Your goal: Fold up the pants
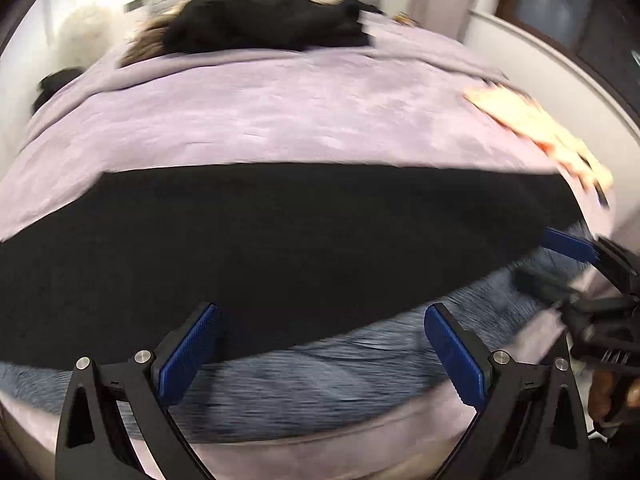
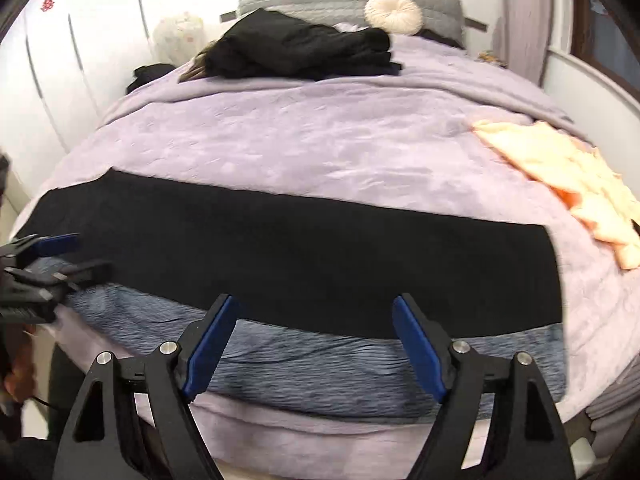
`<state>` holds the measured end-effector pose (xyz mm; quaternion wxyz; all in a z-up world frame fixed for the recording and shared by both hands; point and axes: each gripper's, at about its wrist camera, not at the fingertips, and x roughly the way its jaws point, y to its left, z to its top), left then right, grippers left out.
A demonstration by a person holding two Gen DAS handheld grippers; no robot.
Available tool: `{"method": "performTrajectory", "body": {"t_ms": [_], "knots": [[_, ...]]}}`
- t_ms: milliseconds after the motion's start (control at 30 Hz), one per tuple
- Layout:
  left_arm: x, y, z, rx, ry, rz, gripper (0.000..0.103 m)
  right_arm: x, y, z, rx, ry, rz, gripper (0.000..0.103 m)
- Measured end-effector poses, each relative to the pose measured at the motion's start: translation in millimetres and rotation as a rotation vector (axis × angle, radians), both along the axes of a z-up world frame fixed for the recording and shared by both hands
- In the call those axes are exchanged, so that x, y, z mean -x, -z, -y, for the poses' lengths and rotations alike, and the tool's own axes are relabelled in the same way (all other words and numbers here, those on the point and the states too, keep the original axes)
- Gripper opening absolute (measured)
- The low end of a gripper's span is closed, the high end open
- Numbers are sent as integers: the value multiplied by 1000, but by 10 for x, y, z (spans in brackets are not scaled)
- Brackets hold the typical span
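The pants [image 2: 288, 256] are lying flat as a long black band across the near end of the lilac blanket [image 2: 300, 140] — folded lengthwise, with a strip of blue-grey heathered fabric [image 2: 320, 368] showing along their near edge. The left gripper [image 1: 320, 344] is hovering over that edge, jaws spread wide and grasping nothing. The right gripper [image 2: 316, 340] is likewise hanging released above the pants, nothing between its blue pads [image 2: 208, 356].

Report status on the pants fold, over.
Left gripper and right gripper both open, nothing held. Black pants lie flat across grey-blue cloth on the lilac bedspread. Nothing in the way.
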<state>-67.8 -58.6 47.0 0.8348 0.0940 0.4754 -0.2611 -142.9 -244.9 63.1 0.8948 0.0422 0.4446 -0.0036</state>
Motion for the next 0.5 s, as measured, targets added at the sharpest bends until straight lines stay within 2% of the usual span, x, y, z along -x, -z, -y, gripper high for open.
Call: {"method": "performTrajectory", "body": {"t_ms": [67, 100, 133, 233, 333, 400, 500], "knots": [[107, 148, 102, -104, 19, 29, 102, 16, 133, -168, 58, -51, -31, 83], [135, 241, 74, -143, 22, 33, 102, 26, 252, -198, 142, -45, -57, 83], [155, 263, 7, -139, 22, 38, 102, 44, 326, -166, 168, -38, -62, 83], [185, 203, -254, -148, -11, 73, 102, 155, 341, 139, 135, 24, -51, 89], [146, 183, -566, -147, -69, 68, 102, 215, 362, 493, 151, 128, -79, 103], [110, 190, -798, -115, -106, 44, 102, 267, 359, 652, 113, 151, -92, 103], [108, 199, -1176, -54, -185, 19, 102, 272, 359, 622, 147, 159, -93, 103]]}}
